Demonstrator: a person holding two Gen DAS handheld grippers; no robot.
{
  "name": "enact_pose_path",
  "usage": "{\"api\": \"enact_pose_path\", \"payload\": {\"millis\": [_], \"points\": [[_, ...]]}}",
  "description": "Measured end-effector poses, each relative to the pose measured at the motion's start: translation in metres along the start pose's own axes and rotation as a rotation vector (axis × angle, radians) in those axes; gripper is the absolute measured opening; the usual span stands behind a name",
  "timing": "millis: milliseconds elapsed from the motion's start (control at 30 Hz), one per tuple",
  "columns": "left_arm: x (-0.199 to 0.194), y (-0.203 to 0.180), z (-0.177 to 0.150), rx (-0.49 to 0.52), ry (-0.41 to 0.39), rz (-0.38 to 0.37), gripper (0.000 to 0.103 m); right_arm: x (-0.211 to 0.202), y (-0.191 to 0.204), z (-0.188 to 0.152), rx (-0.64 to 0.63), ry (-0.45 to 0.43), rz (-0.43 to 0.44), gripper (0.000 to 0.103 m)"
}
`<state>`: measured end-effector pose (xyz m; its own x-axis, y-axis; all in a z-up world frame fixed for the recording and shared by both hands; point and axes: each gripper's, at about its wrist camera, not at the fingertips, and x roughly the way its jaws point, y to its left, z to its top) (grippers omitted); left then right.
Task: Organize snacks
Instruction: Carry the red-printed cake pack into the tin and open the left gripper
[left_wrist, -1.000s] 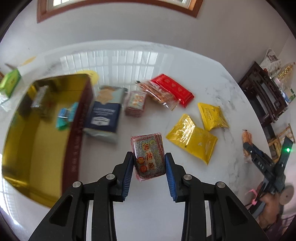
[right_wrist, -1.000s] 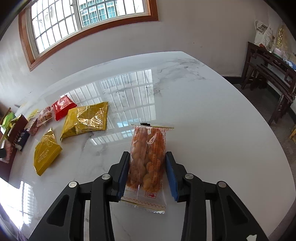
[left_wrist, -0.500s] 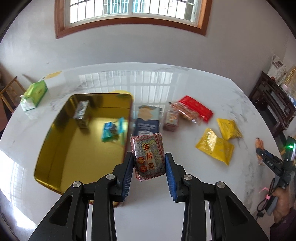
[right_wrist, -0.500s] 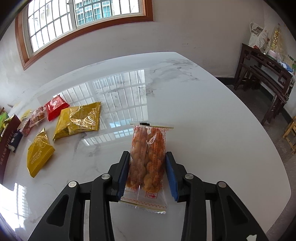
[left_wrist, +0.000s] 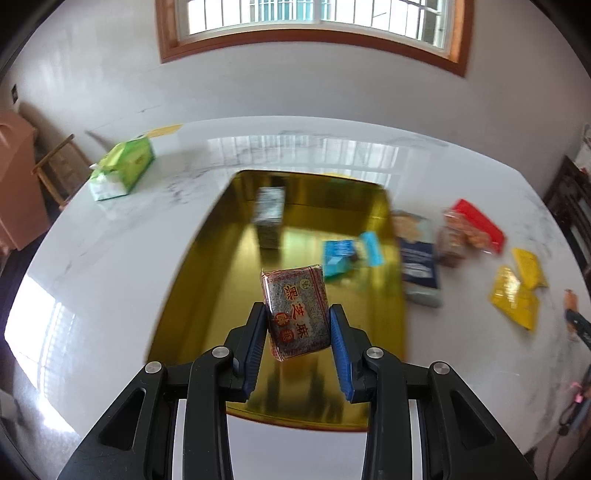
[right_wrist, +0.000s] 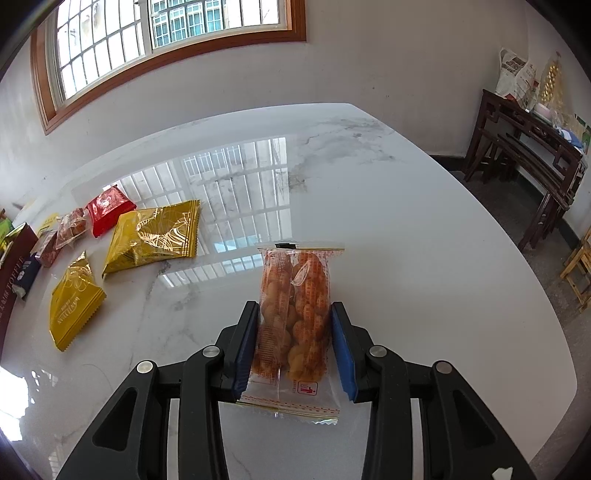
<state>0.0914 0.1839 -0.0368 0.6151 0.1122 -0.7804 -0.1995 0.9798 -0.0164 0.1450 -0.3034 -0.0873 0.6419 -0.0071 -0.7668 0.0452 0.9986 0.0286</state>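
My left gripper (left_wrist: 298, 334) is shut on a dark sesame-candy packet (left_wrist: 295, 310) with red print, held above the gold tray (left_wrist: 207, 280). Inside the tray lie a grey-green packet (left_wrist: 269, 214) and a blue packet (left_wrist: 345, 254). My right gripper (right_wrist: 294, 341) is shut on a clear packet of orange twisted snacks (right_wrist: 295, 310), held over the white marble table (right_wrist: 406, 221). On the table to its left lie two yellow packets (right_wrist: 155, 234), a red packet (right_wrist: 109, 208) and a clear packet of brown snacks (right_wrist: 72, 227).
A green tissue box (left_wrist: 123, 168) sits at the table's far left. A navy packet (left_wrist: 419, 262), a red one (left_wrist: 480, 225) and yellow ones (left_wrist: 515, 291) lie right of the tray. Dark wooden furniture (right_wrist: 528, 147) stands by the wall; a wooden chair (left_wrist: 55, 166) is beyond the table.
My left gripper has carried the sesame packet leftward from over bare table to above the gold tray. The right gripper has stayed put with its packet.
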Motion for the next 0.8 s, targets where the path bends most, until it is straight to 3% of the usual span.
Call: {"api": "enact_pose_path", "payload": {"millis": [200, 400, 800], "points": [[0.019, 0.031, 0.007, -0.013, 0.016, 0.032, 0.035, 0.000, 0.000, 0.000, -0.001, 0.000, -0.001, 0.035], [0.040, 0.047, 0.020, -0.014, 0.050, 0.003, 0.035, 0.000, 0.000, 0.000, -0.001, 0.000, -0.001, 0.035], [0.081, 0.051, 0.042, 0.043, 0.117, -0.005, 0.035, 0.000, 0.000, 0.000, -0.002, 0.001, -0.004, 0.035]]}}
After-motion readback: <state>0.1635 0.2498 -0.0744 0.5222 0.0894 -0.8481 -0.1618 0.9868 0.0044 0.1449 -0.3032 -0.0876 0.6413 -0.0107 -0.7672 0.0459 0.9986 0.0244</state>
